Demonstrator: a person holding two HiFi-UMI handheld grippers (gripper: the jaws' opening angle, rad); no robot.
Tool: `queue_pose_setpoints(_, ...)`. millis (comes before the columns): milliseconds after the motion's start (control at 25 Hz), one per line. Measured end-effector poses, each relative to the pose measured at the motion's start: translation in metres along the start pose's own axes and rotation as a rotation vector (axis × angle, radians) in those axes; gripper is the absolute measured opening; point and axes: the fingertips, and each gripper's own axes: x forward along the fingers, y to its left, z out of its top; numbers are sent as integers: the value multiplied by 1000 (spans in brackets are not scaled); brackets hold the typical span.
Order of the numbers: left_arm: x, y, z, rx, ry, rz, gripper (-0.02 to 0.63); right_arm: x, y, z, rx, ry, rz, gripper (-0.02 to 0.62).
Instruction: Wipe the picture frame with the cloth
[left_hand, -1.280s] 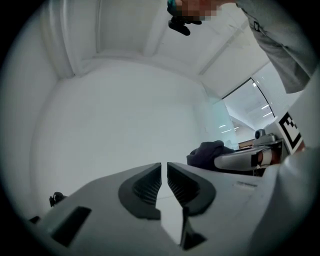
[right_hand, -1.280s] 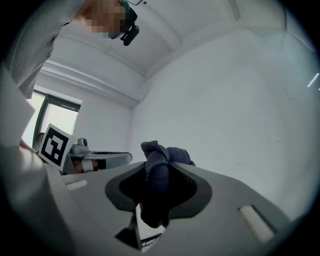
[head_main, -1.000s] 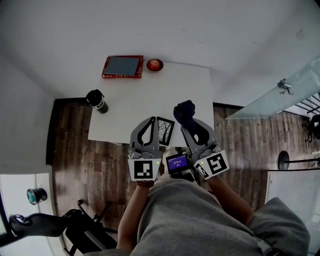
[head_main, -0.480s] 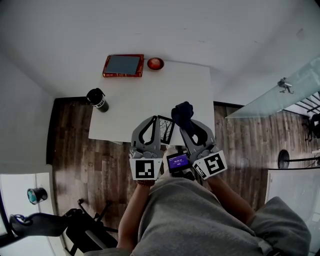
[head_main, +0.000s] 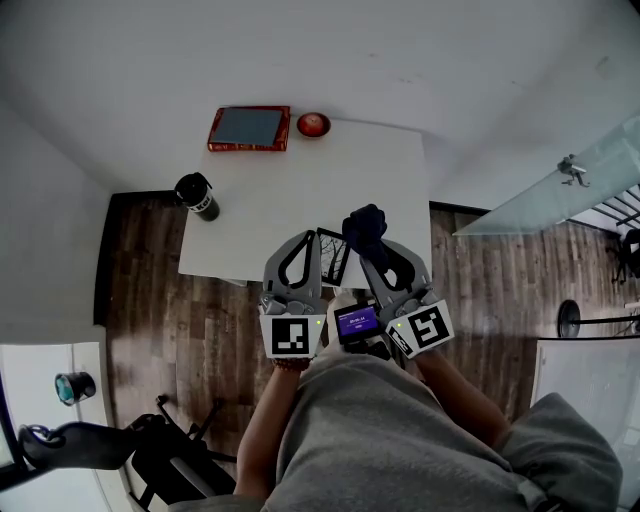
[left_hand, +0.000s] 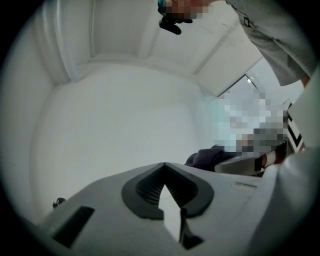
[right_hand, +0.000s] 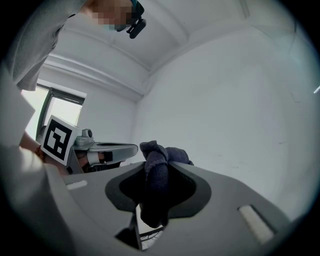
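The white table (head_main: 260, 220) fills the middle of the head view, and its lower edge is the main hazard: the picture frame (head_main: 332, 258) sits close to that edge, between the two grippers, so a hard swipe could push it off. The left gripper (head_main: 299, 240), just left of the frame, has its jaws closed tip to tip on nothing, so it likely steadies nothing. The right gripper (right_hand: 157, 172) is clamped on the bunched dark cloth (head_main: 366, 226) by the frame's upper right corner; so small a wad may let the hard jaw tips scrape the frame's face
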Motion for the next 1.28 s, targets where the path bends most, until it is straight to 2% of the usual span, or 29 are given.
queue_pose_setpoints(120,0,0,0,-26,-11,9,3,1,2,-1,-2,3,6,107)
queue_pose_setpoints(240,0,-1,2,0,-16,3,3,2,2,-3,-5,12,11,106)
queue_pose_setpoints(360,0,-1,0,-48,-22,18,3,2,2,-5,-8,20,14,106)
queue_pose_setpoints(560,0,0,-3,-32,-7,14,3,4,4,-6,-10,24,28,104)
queue_pose_setpoints(720,-1,0,-3,52,7,-9,3,4,5,-7,-11,26,30,104)
queue_pose_setpoints(840,-2,1,-6,-11,4,9,3,5,6,-8,-13,32,31,104)
queue_pose_setpoints(960,-2,1,-6,-8,4,8,3,5,6,-9,-18,35,30,104)
queue_pose_setpoints(1040,-3,1,-5,27,4,7,3,4,5,-9,-22,36,36,104)
queue_pose_setpoints(1280,-4,1,-7,12,6,13,3,3,7,-9,-45,42,46,104)
